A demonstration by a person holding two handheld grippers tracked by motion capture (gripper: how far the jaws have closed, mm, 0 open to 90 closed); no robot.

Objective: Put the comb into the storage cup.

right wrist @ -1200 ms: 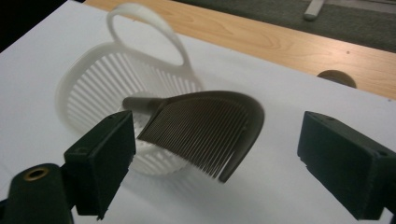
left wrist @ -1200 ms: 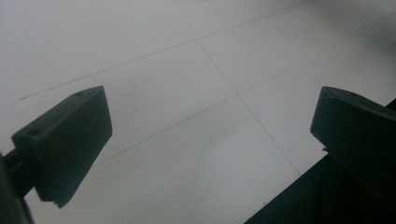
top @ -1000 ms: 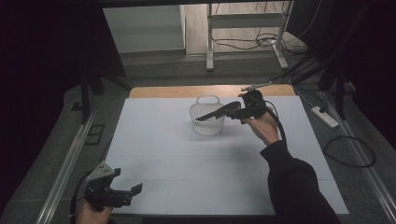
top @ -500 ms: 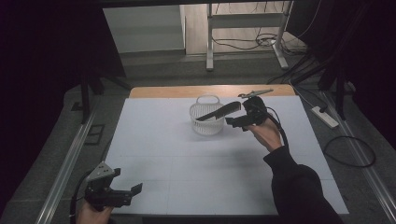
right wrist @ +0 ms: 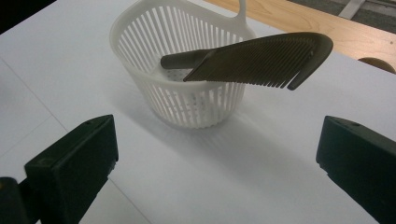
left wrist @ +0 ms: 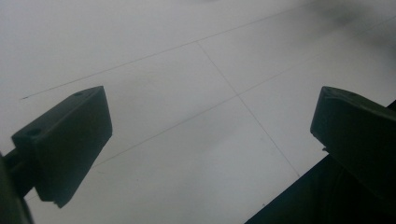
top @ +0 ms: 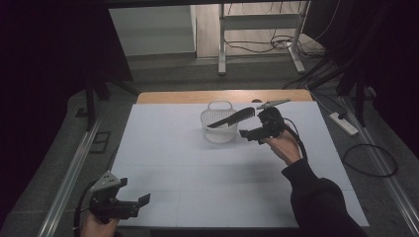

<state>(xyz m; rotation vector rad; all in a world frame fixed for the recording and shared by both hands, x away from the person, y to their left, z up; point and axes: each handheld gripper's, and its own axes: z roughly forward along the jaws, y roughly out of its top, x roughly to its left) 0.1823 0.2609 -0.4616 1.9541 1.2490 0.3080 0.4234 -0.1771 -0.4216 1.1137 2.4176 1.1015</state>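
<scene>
Now the comb (right wrist: 254, 60) is sitting in the white basket (top: 219, 127), handle down inside, toothed end jutting over the rim toward the right claw (top: 251, 134). That claw is hanging just beside the basket, jaws spread, gripping nothing. The left claw (top: 134, 205) is idling well away from the basket at the desk's (top: 197, 163) near edge, also spread. The risk I'm seeing: 1 nudge on that overhanging end could tip the light basket.

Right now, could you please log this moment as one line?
dark plastic comb: in white slatted basket, teeth over rim | right gripper: open, beside basket | left gripper: open, idle
</scene>
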